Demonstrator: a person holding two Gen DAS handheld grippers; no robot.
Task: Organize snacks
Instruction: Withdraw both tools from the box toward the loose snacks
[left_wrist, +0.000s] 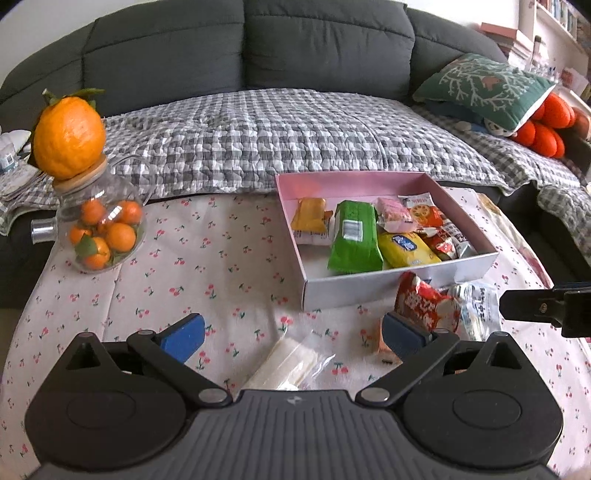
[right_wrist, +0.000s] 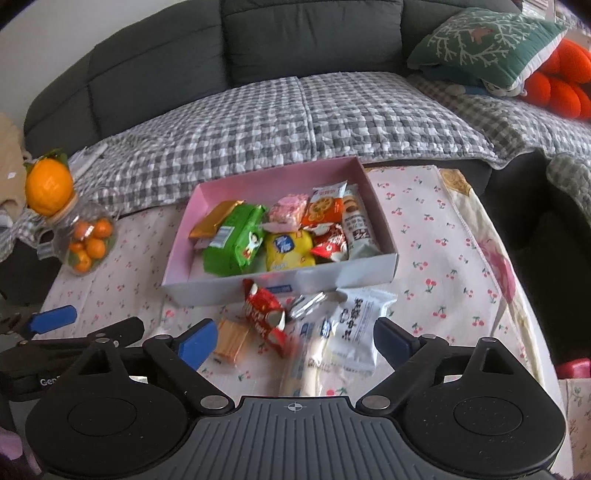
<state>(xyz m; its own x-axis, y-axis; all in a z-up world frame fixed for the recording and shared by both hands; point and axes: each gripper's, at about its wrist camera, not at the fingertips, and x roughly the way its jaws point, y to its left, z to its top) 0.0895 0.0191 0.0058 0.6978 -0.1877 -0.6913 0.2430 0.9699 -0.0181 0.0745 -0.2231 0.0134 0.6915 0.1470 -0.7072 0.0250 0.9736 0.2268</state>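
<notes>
Both your left gripper (left_wrist: 291, 334) and right gripper (right_wrist: 295, 341) hang with jaws spread and empty, and the loose snacks (right_wrist: 314, 325) on the surface before the pink box (right_wrist: 369, 275) lie straight ahead between the right jaws, so that hand is nearer.

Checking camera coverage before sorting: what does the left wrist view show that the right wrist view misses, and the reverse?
Only the left wrist view shows the clear packet of white sticks between its open tool. Only the right wrist view shows the brown-striped packet at the box's right end. Both show the pink box, green packet and orange-filled jar.
</notes>
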